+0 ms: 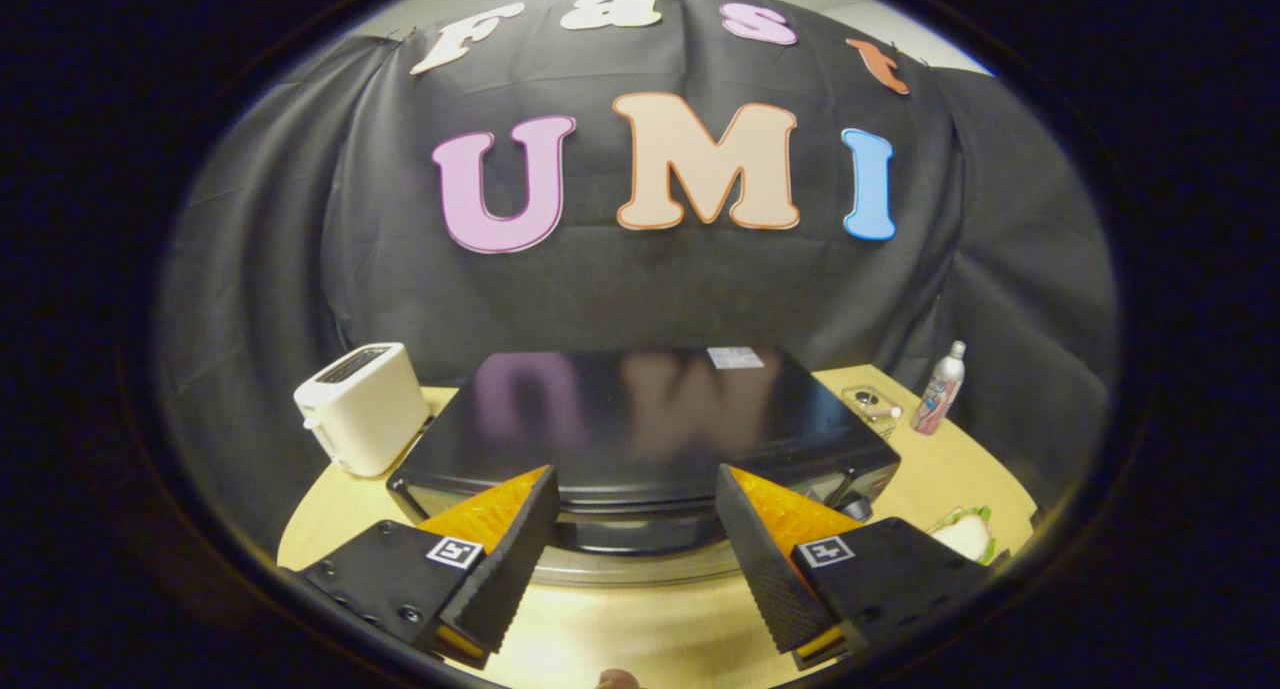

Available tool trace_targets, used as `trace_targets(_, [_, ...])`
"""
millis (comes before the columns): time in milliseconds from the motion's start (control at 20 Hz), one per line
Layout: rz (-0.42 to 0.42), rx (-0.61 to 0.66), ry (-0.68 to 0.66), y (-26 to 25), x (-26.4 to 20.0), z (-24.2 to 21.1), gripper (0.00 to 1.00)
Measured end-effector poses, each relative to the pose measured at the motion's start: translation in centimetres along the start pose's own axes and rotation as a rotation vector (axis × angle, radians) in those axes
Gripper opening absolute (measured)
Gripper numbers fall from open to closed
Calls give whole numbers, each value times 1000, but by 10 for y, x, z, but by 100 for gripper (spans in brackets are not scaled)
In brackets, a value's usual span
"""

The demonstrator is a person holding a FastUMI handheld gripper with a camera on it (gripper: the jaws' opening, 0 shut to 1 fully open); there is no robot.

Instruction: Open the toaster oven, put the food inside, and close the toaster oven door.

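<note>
On the far left of the wooden surface [620,639] I see a white toaster [362,406], its slots facing up, standing just beside the left end of the toaster oven. The two look very close, though I cannot tell whether they touch.

The toaster oven [640,429] fills the middle of my view, a dark, glossy box sitting just ahead of the jaws. Its long axis runs left to right across the surface, and its front faces toward me. I look down on its shiny top, which mirrors the wall behind. Below the near edge a dark curved front and a metal-looking band show between the fingers; from this angle I cannot tell whether the door is open or closed.

The gripper [637,549] hovers over the near part of the surface with its jaws spread wide and nothing between them. The left finger [510,559] and the right finger [765,564] reach toward the oven's near edge, one on each side of its middle; neither visibly presses on it.

To the right of the oven, at the far side, lies a small clear container [872,407], and just beyond it stands an upright bottle [938,389] with a white cap. Nearer on the right, past the right finger, lies the food [965,531], which looks like a sandwich with green leaf, well apart from the oven's front.
</note>
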State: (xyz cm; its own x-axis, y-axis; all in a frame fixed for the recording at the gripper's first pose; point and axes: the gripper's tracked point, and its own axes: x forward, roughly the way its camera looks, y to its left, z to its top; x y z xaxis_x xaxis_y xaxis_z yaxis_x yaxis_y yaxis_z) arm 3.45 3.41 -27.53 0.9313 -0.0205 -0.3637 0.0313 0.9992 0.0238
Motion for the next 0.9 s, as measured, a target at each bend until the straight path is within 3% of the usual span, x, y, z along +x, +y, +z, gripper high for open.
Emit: trace_targets(900, [-7, -5, 4, -8, -52, -35, 99])
